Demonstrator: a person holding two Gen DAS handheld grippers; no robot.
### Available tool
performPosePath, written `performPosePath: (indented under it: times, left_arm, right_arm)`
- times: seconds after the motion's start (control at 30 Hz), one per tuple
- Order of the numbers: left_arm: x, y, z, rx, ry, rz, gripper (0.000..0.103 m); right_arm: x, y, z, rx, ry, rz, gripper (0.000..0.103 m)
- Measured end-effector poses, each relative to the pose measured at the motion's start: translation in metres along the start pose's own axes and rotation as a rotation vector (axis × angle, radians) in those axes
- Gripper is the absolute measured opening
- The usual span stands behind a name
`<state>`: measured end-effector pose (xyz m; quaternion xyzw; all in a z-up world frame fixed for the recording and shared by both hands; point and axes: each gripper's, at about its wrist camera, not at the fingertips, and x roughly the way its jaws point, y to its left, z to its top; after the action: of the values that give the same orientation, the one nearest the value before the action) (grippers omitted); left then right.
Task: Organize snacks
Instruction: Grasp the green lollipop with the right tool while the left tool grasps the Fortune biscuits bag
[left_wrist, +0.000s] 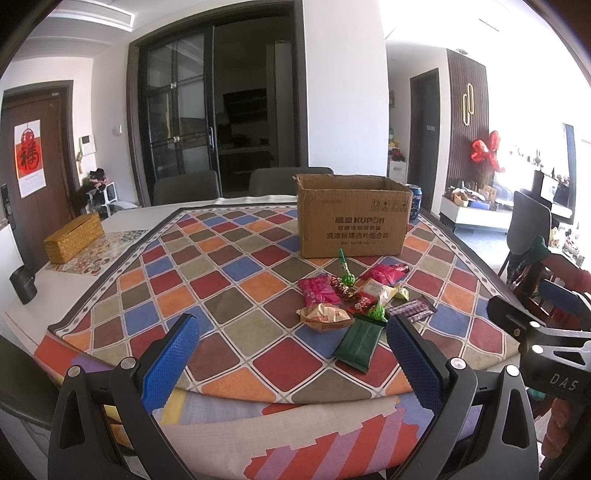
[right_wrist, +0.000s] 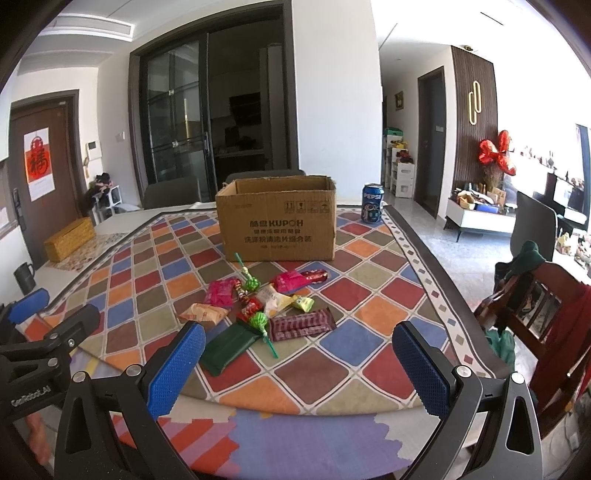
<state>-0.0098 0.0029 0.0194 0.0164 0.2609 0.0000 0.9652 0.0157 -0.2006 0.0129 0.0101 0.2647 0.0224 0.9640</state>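
Left wrist view takes in the whole table, covered by a checked cloth (left_wrist: 229, 291) of red, blue, orange and olive diamonds. On it, toward the far side, stands an open cardboard box (left_wrist: 352, 218) with printed lettering on its front, and a blue Pepsi can (right_wrist: 373, 203) stands just beside the box's right corner. Off to the left, beyond the cloth, lies a woven yellow box (left_wrist: 74, 238), with a dark mug (left_wrist: 23, 284) nearer the table edge. The snacks (left_wrist: 354, 306) lie in a loose heap on the cloth in front of the cardboard box, apart from it: a dark green packet (right_wrist: 229, 347) closest to the grippers, a purple striped bar (right_wrist: 303, 324), pink packets, an orange wrapper and two green lollipops. Both tools hover at the near table edge, short of the pile; the left gripper (left_wrist: 291, 363) has its blue fingers spread wide and empty, and the right gripper (right_wrist: 299, 369) likewise, fingers wide apart, holding nothing.
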Motion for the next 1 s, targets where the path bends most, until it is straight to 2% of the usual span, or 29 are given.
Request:
performPosePath:
  times: [0.17, 0.3, 0.6, 0.67, 1.0]
  left_arm:
    - [0.019, -0.004, 0.010, 0.010, 0.007, -0.019, 0.100]
    - [0.040, -0.003, 0.015, 0.006, 0.029, -0.038, 0.097]
    - [0.093, -0.006, 0.020, 0.002, 0.107, -0.107, 0.090]
    - [0.107, -0.006, 0.019, 0.001, 0.133, -0.124, 0.086]
    - [0.166, -0.012, 0.014, 0.012, 0.263, -0.185, 0.079]
  right_arm:
    - [0.013, 0.011, 0.004, -0.028, 0.021, 0.032, 0.102]
    - [0.040, 0.012, 0.005, -0.056, 0.052, 0.055, 0.101]
    - [0.099, 0.018, 0.005, -0.078, 0.170, 0.160, 0.082]
    - [0.112, 0.018, 0.004, -0.068, 0.200, 0.180, 0.076]
    - [0.167, 0.016, 0.001, -0.046, 0.308, 0.225, 0.058]
